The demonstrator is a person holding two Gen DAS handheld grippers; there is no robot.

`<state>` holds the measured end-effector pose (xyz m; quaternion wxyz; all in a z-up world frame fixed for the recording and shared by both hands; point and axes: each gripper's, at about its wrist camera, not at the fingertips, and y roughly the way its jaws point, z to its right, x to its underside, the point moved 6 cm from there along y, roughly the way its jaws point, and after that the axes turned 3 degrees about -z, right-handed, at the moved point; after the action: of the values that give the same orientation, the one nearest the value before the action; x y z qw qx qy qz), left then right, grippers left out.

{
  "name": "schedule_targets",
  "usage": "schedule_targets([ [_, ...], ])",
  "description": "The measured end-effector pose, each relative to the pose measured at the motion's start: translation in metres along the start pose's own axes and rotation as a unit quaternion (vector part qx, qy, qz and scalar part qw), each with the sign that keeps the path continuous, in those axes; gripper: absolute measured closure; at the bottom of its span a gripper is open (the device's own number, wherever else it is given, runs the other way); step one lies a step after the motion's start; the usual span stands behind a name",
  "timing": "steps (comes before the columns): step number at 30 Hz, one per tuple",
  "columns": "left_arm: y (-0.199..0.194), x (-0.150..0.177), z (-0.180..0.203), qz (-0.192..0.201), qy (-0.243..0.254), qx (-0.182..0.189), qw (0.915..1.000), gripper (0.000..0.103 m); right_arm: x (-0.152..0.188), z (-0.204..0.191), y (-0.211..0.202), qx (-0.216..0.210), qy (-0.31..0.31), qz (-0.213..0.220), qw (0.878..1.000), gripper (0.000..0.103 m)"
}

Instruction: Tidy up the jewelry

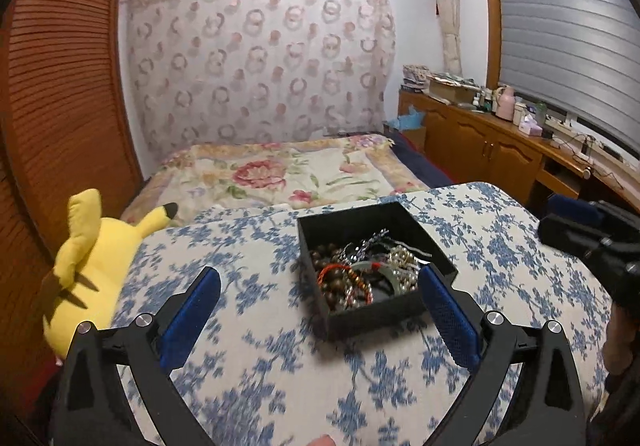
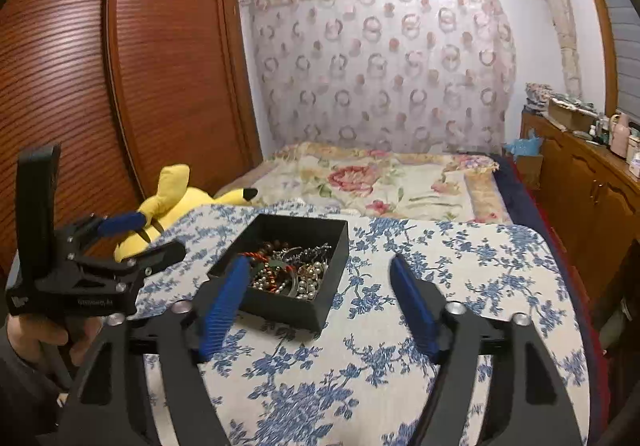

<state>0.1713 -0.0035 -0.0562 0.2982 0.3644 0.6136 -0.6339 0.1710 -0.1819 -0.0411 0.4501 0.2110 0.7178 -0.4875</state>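
Note:
A black open box (image 1: 372, 316) stands on the table with the blue-flowered cloth (image 1: 280, 386). It holds a tangle of jewelry (image 1: 360, 270): bead bracelets, pearls, a red cord, thin chains. My left gripper (image 1: 319, 274) is open wide on the near left of the box, and its right fingertip (image 1: 430, 278) overlaps the box's near right corner. My right gripper (image 2: 319, 261) is open too, near the box (image 2: 288, 306), with its left finger (image 2: 228, 298) across the box's near left wall. No pad grips anything. Each gripper shows at the edge of the other's view.
A yellow plush toy (image 1: 92, 258) lies off the table's left edge. Behind the table is a bed with a flowered cover (image 1: 280, 174). A brown slatted wardrobe (image 2: 120, 86) stands on the left. A wooden cabinet (image 1: 500, 142) with bottles runs along the right. A hand (image 2: 36, 334) holds the left gripper.

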Motion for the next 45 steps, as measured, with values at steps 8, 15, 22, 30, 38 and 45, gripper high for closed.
schedule_targets([
  [8,-0.039,0.028,-0.007,-0.001,-0.021,-0.013,0.9997,0.008,0.013,-0.006,-0.034,0.028,0.014,0.023,0.999,0.003],
  [15,-0.051,0.035,-0.017,0.004,-0.037,-0.03,0.9988,0.008,0.024,-0.004,-0.04,0.062,0.025,0.022,0.998,0.003],
  [22,-0.055,0.036,-0.018,0.01,-0.036,-0.036,0.9987,0.008,0.027,-0.008,-0.036,0.063,0.022,0.02,0.998,0.003],
  [30,-0.058,0.036,-0.018,0.014,-0.037,-0.035,0.9986,0.008,0.028,-0.009,-0.035,0.067,0.024,0.02,0.997,0.003],
  [38,-0.061,0.035,-0.017,0.016,-0.037,-0.034,0.9986,0.008,0.029,-0.004,-0.036,0.076,0.027,0.021,0.997,0.003],
  [45,-0.064,0.034,-0.015,0.019,-0.036,-0.033,0.9986,0.008,0.029,-0.002,-0.037,0.077,0.028,0.022,0.996,0.003],
])
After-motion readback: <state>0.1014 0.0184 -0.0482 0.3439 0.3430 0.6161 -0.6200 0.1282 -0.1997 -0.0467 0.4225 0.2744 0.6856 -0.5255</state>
